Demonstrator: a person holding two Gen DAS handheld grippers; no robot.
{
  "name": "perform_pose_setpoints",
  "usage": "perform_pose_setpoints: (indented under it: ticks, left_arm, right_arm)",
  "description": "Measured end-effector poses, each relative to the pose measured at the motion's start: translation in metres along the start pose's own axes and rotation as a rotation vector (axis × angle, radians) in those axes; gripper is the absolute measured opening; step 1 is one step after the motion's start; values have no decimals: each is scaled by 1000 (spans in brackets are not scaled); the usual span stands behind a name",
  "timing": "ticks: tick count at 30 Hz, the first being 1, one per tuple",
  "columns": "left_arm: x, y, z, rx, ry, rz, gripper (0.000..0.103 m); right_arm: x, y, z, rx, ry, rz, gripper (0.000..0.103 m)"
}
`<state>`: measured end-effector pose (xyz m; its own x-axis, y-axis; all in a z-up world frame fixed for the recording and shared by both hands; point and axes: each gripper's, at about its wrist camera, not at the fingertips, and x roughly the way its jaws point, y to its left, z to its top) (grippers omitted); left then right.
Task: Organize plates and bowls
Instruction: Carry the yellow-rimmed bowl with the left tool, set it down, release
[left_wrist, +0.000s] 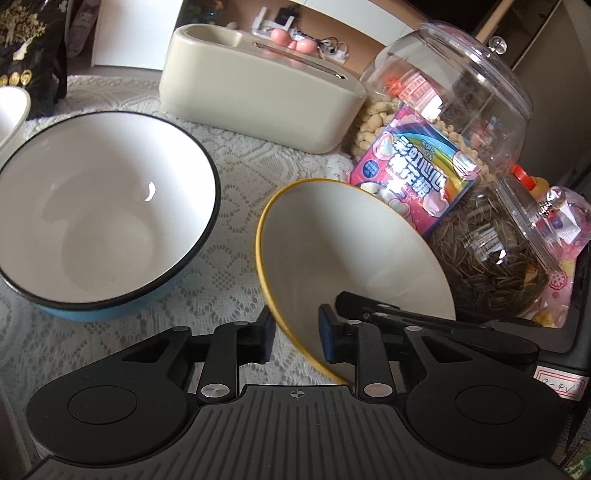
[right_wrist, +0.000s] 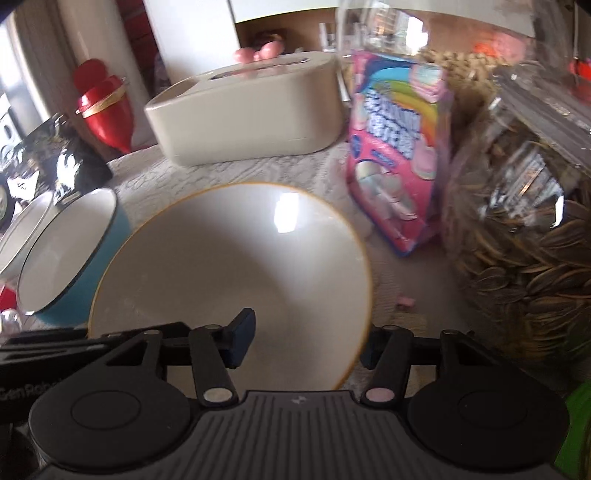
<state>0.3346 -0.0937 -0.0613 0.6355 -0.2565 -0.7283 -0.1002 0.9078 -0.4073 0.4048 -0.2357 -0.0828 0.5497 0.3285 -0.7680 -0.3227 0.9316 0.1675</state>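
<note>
A white bowl with a yellow rim (left_wrist: 351, 251) sits tilted on the lace tablecloth, its mouth turned toward a larger blue bowl with a black rim (left_wrist: 103, 210). My left gripper (left_wrist: 297, 338) is shut on the yellow-rimmed bowl's near rim, one pad outside and one inside. In the right wrist view the same yellow-rimmed bowl (right_wrist: 236, 266) fills the middle. My right gripper (right_wrist: 308, 345) straddles its right wall, the inner pad standing clear of the wall, so it is open. The blue bowl (right_wrist: 70, 258) stands to the left.
A beige box (left_wrist: 258, 99) stands behind the bowls. A pink sweets bag (left_wrist: 417, 173), a peanut jar (left_wrist: 461, 92) and a sunflower seed jar (left_wrist: 491, 254) crowd the right. A white dish (left_wrist: 11, 110) and a black bag (left_wrist: 29, 48) are at far left; a red container (right_wrist: 105, 107) is behind.
</note>
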Motion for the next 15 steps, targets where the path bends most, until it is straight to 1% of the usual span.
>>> perform_pose_setpoints:
  ticks: [3, 12, 15]
  left_arm:
    - [-2, 2, -2, -2, 6, -12, 27]
    - [-12, 4, -8, -3, 18, -13, 27]
    - [-14, 10, -12, -25, 25, -31, 28]
  right_arm:
    - [0, 3, -4, 5, 7, 20, 53]
    - [-7, 2, -11, 34, 28, 64, 53]
    - [-9, 8, -14, 14, 31, 56, 54]
